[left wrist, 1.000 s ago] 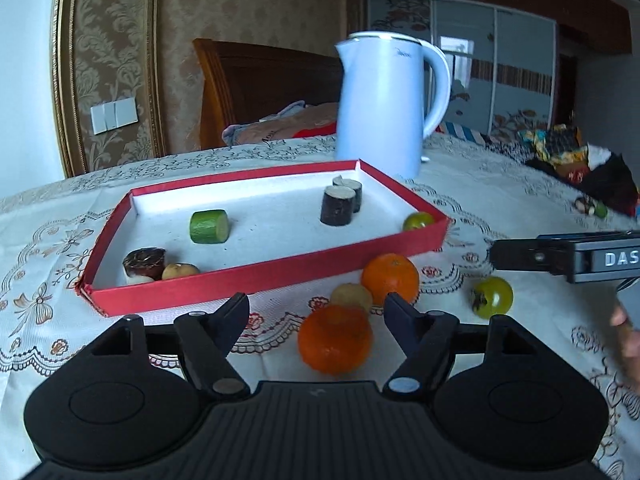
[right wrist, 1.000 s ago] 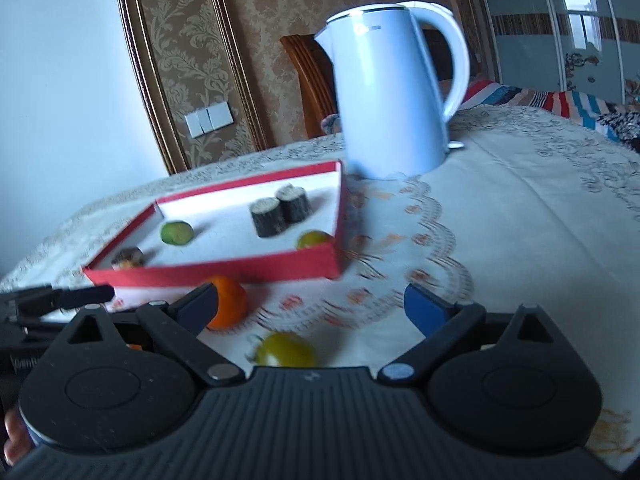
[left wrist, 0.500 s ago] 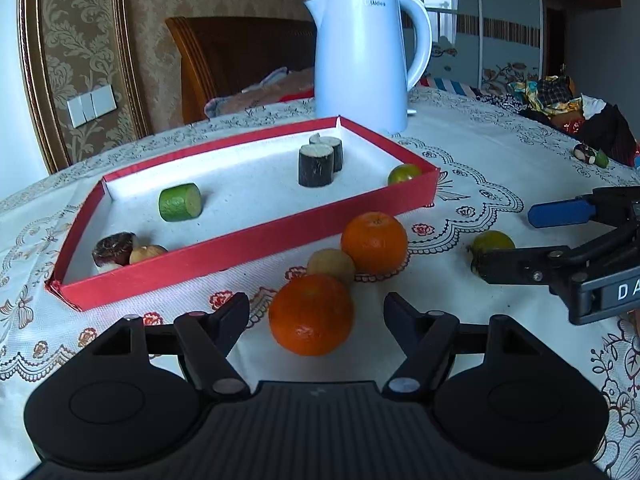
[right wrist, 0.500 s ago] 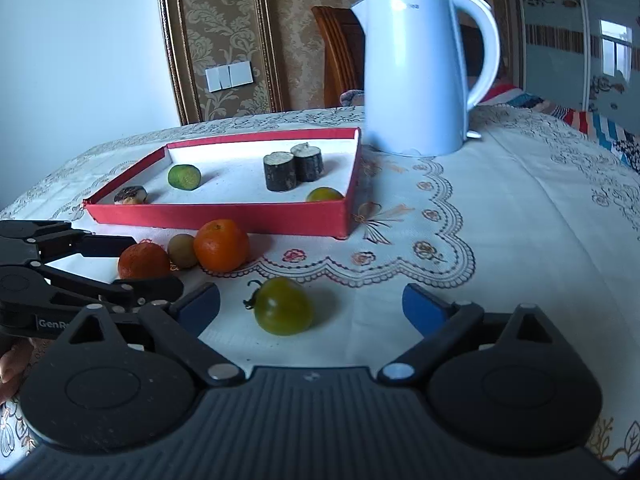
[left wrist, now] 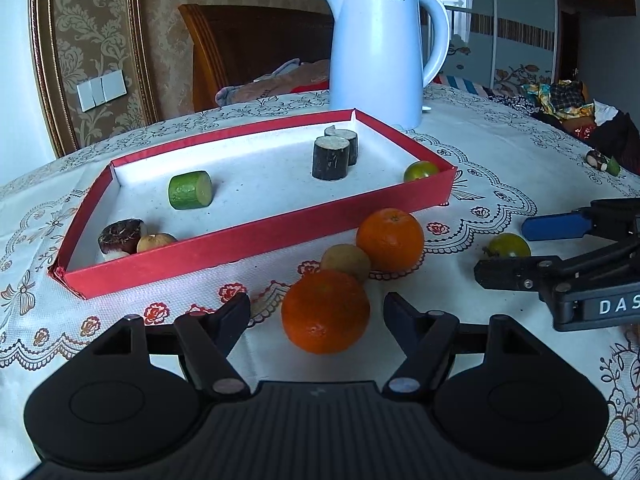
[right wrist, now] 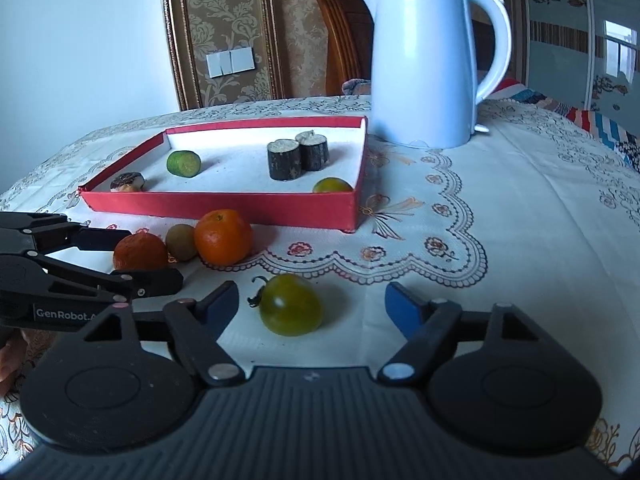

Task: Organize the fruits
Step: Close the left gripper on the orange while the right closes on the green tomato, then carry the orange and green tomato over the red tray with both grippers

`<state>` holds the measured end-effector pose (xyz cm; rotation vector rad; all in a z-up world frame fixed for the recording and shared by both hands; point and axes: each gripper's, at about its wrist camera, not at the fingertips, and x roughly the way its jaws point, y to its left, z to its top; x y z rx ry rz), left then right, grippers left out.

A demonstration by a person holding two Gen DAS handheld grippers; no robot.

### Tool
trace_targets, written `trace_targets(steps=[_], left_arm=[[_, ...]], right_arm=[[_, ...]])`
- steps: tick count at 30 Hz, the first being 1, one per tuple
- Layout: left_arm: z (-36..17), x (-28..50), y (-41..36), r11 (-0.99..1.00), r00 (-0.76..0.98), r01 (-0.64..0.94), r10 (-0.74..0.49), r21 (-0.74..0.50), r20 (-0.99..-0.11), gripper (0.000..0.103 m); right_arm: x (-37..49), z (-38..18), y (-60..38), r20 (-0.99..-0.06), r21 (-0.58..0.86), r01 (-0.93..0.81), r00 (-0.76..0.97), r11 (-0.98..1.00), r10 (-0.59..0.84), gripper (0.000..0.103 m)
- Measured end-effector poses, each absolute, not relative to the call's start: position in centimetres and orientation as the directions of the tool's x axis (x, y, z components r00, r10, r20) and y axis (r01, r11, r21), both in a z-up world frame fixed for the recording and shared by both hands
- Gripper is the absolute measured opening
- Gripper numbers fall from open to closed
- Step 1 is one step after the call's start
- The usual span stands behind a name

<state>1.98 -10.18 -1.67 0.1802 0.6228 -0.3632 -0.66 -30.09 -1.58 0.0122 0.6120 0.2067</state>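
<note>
A wrinkled orange lies on the tablecloth between the fingers of my left gripper, which is open with gaps on both sides. Behind it lie a small tan fruit and a second orange. My right gripper is closing around a green tomato; its blue pads stand clear of it. The red tray holds a cucumber piece, two dark cylinders, another green tomato and two small items at its left corner.
A white electric kettle stands behind the tray's right end. A wooden chair with clothes is beyond the table. Two small objects lie near the far right edge. Bare tablecloth spreads to the right.
The right gripper levelled out, and its jaws narrowed with the green tomato now between the fingers. The left gripper tilted slightly and stays around the near orange.
</note>
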Motion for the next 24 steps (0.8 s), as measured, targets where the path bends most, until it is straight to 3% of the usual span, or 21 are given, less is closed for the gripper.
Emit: trace_targets(steps=[4, 9, 15, 18, 24], left_arm=[[-1.7, 1.9, -10.2, 0.919, 0.75, 0.391, -0.284, 0.054, -0.597, 0.069], [-1.6, 1.8, -10.3, 0.918, 0.754, 0.393, -0.287, 0.056, -0.591, 0.057], [-1.5, 1.8, -10.2, 0.923, 0.763, 0.378, -0.271, 0.065, -0.586, 0.056], [-1.4, 1.5, -10.2, 0.915, 0.766, 0.398, -0.294, 0.062, -0.572, 0.043], [-1.3, 1.4, -10.2, 0.917, 0.773, 0.393, -0.29, 0.067, -0.564, 0.043]], right_arm=[[-0.5, -1.7, -29.4, -0.581, 0.04, -0.206, 0.791, 0.978, 0.19, 0.064], [-0.3, -1.8, -29.3, -0.593, 0.046, -0.22, 0.779, 0.974, 0.204, 0.039], [-0.4, -1.9, -28.8, -0.594, 0.012, -0.217, 0.783, 0.976, 0.182, 0.033], [-0.5, -1.8, -28.7, -0.591, 0.002, -0.219, 0.787, 0.976, 0.178, 0.032], [-0.8, -1.6, -28.8, -0.573, -0.001, -0.206, 0.802, 0.979, 0.168, 0.032]])
